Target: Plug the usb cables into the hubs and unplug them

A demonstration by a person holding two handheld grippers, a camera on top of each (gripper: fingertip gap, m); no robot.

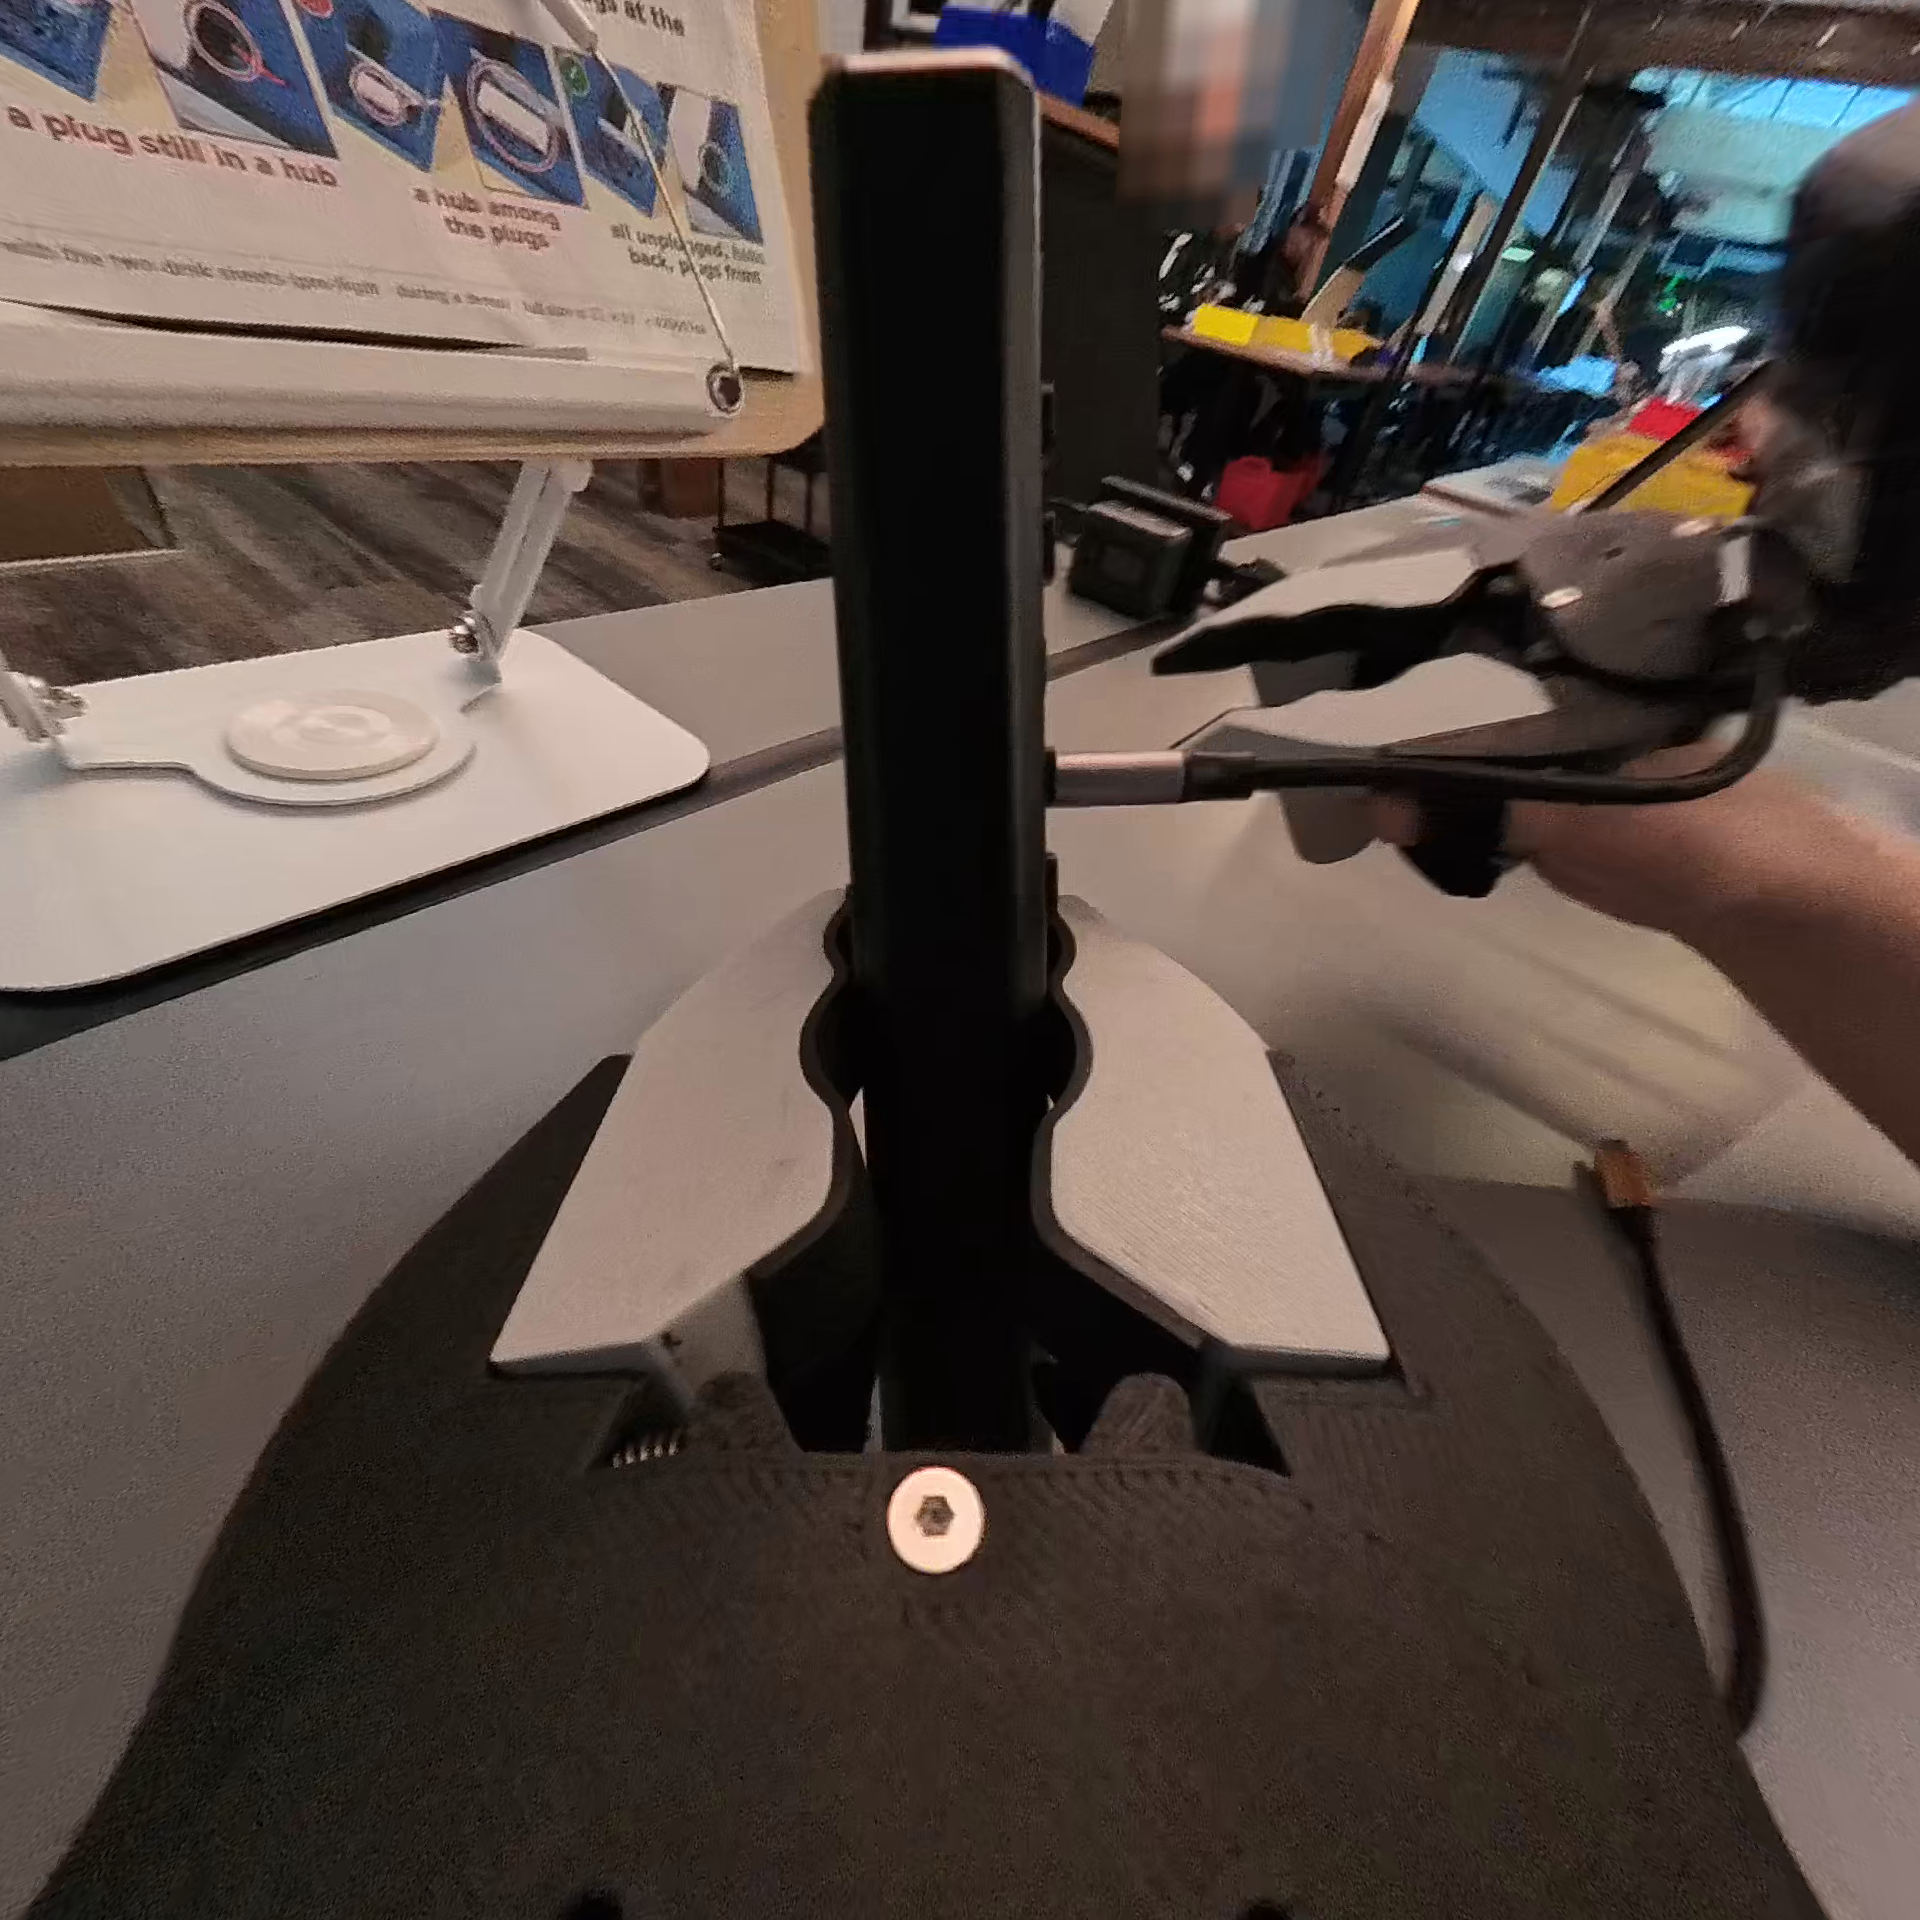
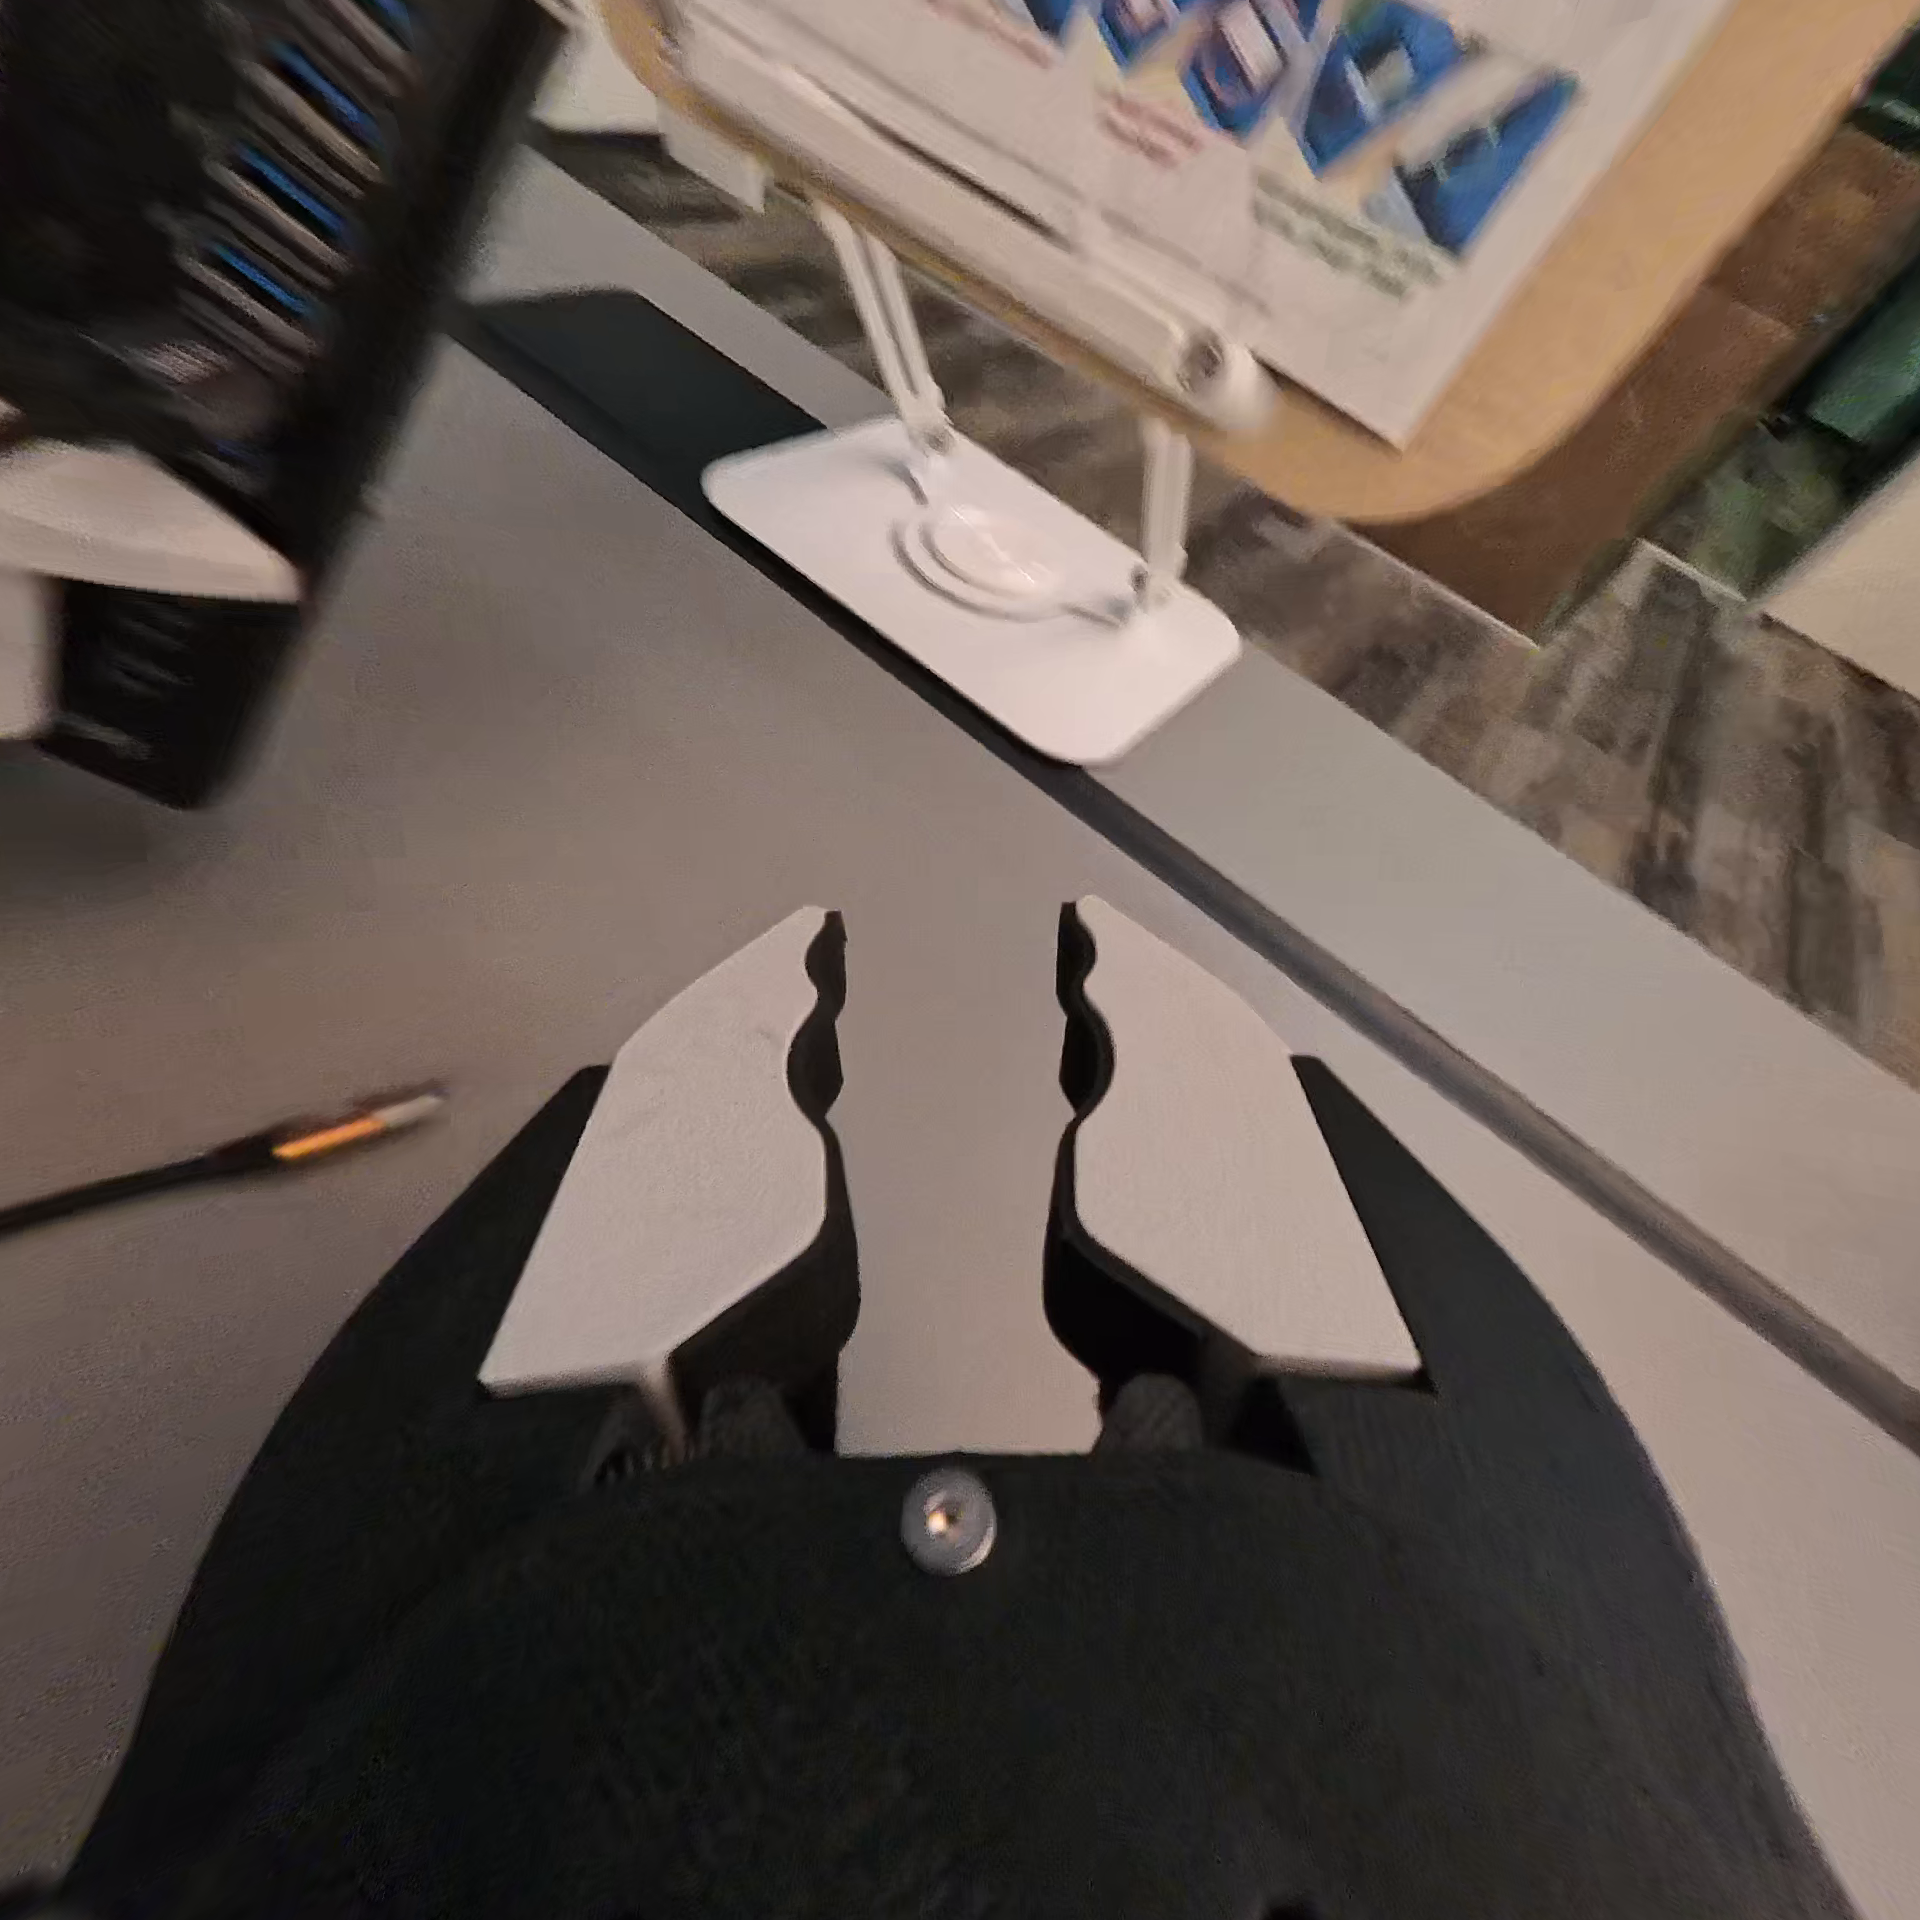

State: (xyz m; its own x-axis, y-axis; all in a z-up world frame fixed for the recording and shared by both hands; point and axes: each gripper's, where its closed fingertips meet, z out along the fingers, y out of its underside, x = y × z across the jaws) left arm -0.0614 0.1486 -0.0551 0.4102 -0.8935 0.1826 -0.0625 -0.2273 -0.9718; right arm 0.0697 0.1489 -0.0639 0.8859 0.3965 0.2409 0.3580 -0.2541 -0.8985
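Over the grey table (image 1: 312, 1091), two grippers work: the left gripper (image 1: 943, 935) is clenched on one black hub (image 1: 925, 416), held upright, with one silver plug (image 1: 1117, 779) seated in its right side. Just beside that plug the right gripper (image 2: 948, 925) hangs released and empty, while a second cable (image 2: 239, 1148) lies loose on the table near one white stand (image 2: 987, 613).

light: soft, dim indoor | blur: motion-smeared, right view worst | edges: wide-angle bending | shadows: faint, perhaps overhead source
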